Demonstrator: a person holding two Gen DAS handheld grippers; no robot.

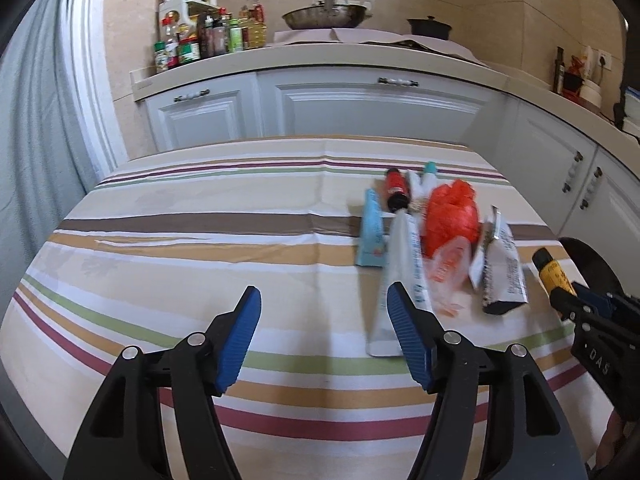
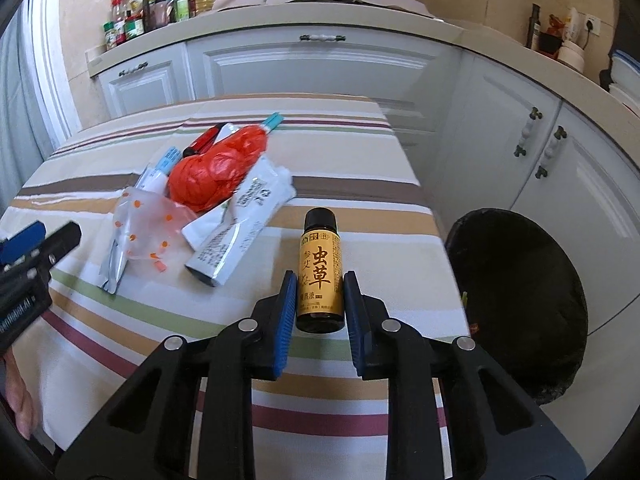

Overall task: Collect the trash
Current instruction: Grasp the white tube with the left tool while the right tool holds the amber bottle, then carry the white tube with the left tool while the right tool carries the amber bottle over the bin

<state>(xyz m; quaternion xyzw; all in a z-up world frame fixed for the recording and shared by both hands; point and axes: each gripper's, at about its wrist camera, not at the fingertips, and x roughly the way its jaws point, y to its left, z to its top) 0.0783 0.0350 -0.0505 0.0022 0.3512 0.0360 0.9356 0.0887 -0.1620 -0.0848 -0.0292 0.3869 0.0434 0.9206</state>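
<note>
A small brown bottle (image 2: 321, 268) with a yellow label lies on the striped tablecloth (image 2: 120, 320), and my right gripper (image 2: 320, 280) is shut on its lower half, blue pads pressing both sides. The left wrist view shows that bottle (image 1: 552, 272) and the right gripper (image 1: 576, 300) at the far right. My left gripper (image 1: 323, 292) stands open over the cloth with nothing between its fingers; its right fingertip (image 1: 396, 300) overlaps a white tube (image 1: 404, 264). Beyond the tube sit a red plastic bag (image 1: 452, 212), a light-blue box (image 1: 372, 236) and a silvery packet (image 1: 500, 272).
A black bin (image 2: 516, 300) lined with a dark bag stands on the floor just past the table's right edge. A clear bag with orange dots (image 2: 148, 228) lies left of the pile. White cabinets (image 1: 360, 108) and a counter with bottles stand behind the table.
</note>
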